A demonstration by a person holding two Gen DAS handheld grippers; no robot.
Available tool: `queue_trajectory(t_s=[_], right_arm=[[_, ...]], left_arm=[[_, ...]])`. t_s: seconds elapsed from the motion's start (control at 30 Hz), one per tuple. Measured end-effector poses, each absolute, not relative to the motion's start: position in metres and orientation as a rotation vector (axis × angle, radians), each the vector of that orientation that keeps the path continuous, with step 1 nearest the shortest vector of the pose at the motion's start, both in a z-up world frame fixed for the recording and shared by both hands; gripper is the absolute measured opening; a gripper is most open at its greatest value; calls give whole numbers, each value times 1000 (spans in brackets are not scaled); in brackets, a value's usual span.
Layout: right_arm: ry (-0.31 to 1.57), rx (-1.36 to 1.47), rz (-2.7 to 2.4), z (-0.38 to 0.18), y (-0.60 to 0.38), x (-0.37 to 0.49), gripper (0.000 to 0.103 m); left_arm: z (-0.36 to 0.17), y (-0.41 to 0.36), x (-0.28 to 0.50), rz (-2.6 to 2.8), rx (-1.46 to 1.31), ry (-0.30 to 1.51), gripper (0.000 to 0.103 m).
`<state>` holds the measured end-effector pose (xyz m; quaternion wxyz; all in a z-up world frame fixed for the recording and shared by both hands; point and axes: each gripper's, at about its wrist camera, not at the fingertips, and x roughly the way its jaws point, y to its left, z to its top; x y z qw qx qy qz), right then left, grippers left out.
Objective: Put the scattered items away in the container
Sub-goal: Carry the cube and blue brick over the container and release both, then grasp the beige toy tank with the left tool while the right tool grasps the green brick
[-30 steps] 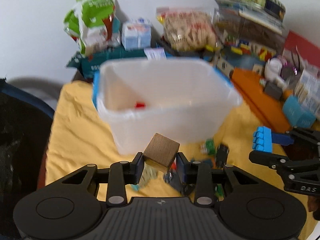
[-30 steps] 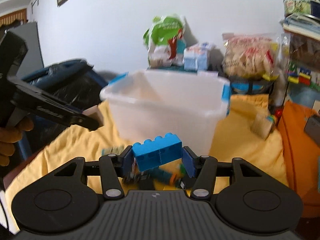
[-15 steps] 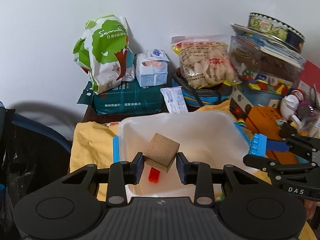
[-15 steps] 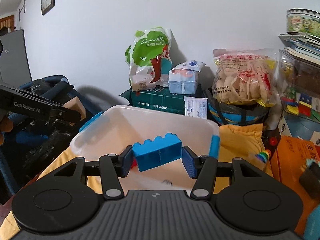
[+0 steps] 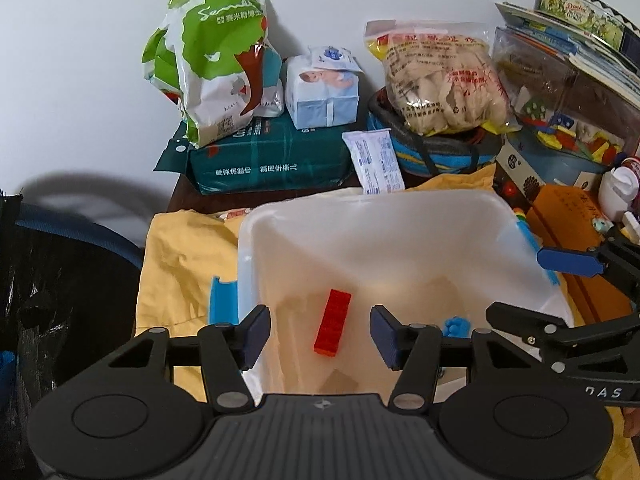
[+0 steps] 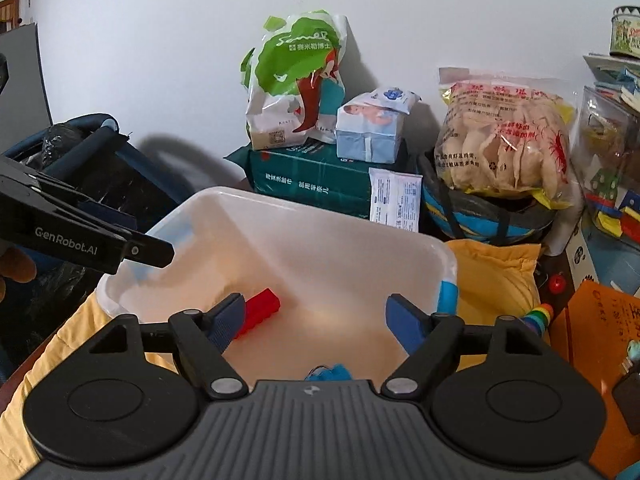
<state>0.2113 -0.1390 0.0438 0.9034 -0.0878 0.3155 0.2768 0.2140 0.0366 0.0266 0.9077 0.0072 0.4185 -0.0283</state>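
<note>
Bin [image 5: 400, 216] top open, packages [image 5: 272, 160] behind.

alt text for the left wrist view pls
The left gripper hangs open and empty over a clear plastic bin holding a red brick, a blue brick and a wooden block. The open right gripper is alongside.
</note>
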Motion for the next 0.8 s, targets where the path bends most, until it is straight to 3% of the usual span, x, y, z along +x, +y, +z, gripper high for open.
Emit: queue_trajectory(t_s=[0.2, 0.37, 0.6, 0.7, 0.77, 0.8], right_arm=[[641, -131, 565, 46, -151, 202, 80], [549, -99, 517, 51, -176, 167, 89], [555, -141, 465, 16, -202, 107, 89], [649, -147, 452, -14, -205, 96, 83], [695, -160, 454, -33, -202, 88, 68], [710, -168, 456, -40, -201, 84, 65]], left_arm=[[23, 36, 198, -78, 16, 849, 59], [16, 38, 162, -96, 39, 800, 59], [-33, 39, 127, -88, 60, 873, 59], [-61, 29, 120, -90, 125, 900, 59], [-76, 24, 118, -101, 143, 915, 59], [-82, 24, 117, -107, 144, 919, 59]])
